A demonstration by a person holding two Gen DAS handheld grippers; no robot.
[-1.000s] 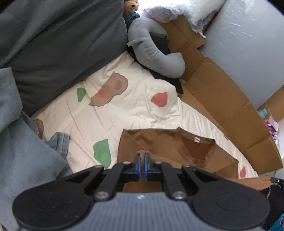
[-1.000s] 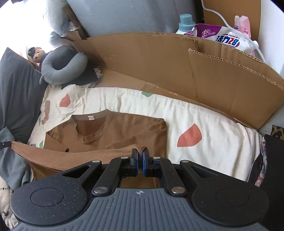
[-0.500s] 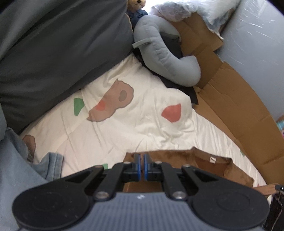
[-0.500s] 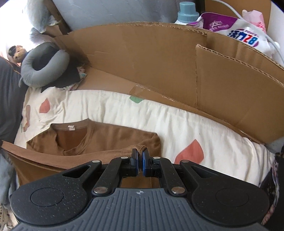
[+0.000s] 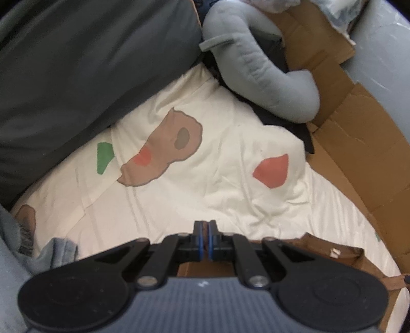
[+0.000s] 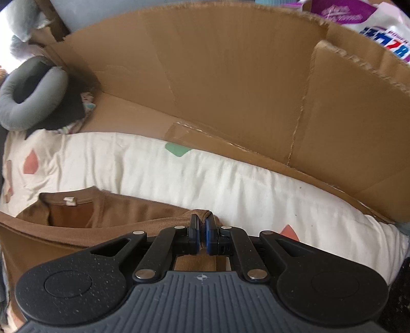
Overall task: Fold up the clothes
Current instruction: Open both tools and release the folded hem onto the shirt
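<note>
1. Left wrist view: left gripper (image 5: 205,239) pinched tight on a brown T-shirt (image 5: 317,247) edge, low at the near side of the cream patterned sheet (image 5: 217,194).
2. Right wrist view: right gripper (image 6: 202,237) clamped on a bunched hem of the brown T-shirt (image 6: 123,214).
3. Collar lying flat at left, just past the lifted edge.
4. Bare sheet beyond; cardboard wall (image 6: 230,84) bordering the far side, grey neck pillow (image 5: 258,69) far.

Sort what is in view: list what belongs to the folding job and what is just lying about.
Part of the job:
brown shirt
left gripper, shut on the shirt
right gripper, shut on the shirt

Lying about:
neck pillow
cardboard
detergent bag
jeans
patterned sheet
</note>
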